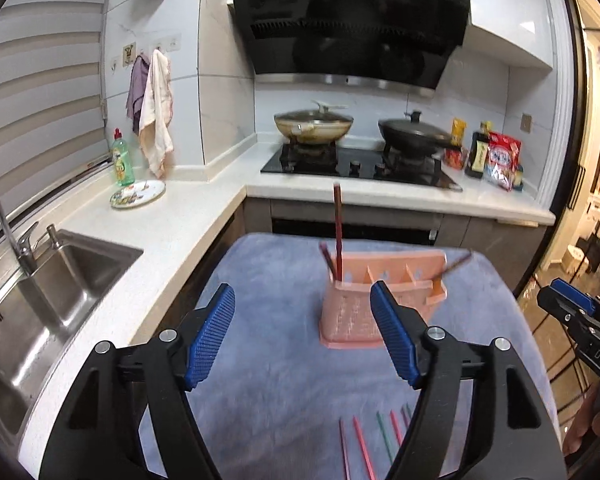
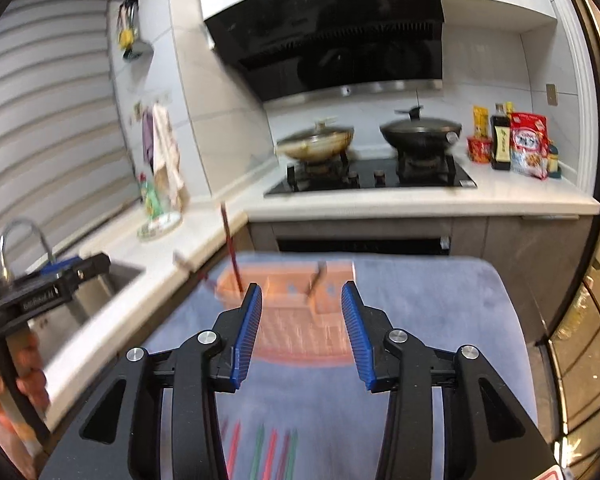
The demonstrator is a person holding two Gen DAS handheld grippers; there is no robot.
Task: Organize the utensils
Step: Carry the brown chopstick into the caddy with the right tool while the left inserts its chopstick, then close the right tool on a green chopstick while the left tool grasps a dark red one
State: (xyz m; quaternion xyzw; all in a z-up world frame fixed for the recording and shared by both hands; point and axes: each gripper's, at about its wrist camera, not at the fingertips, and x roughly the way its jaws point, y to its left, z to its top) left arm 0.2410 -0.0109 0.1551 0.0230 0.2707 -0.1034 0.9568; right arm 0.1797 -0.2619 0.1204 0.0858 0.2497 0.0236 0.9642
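A pink utensil holder (image 1: 364, 300) with compartments stands on a blue-grey cloth (image 1: 268, 360); it also shows, blurred, in the right wrist view (image 2: 296, 320). A dark red chopstick (image 1: 337, 232) stands upright in its left compartment, with others leaning in it. Several red and green chopsticks (image 1: 364, 440) lie on the cloth near me, also in the right wrist view (image 2: 268, 452). My left gripper (image 1: 304, 336) is open and empty, above the cloth in front of the holder. My right gripper (image 2: 302, 336) is open and empty, facing the holder.
A steel sink (image 1: 52, 300) and tap are at the left. A plate (image 1: 138, 194) and a green soap bottle (image 1: 123, 158) stand on the white counter. Two pans (image 1: 314, 126) sit on the hob behind. Bottles and packets (image 1: 496, 158) stand at the back right.
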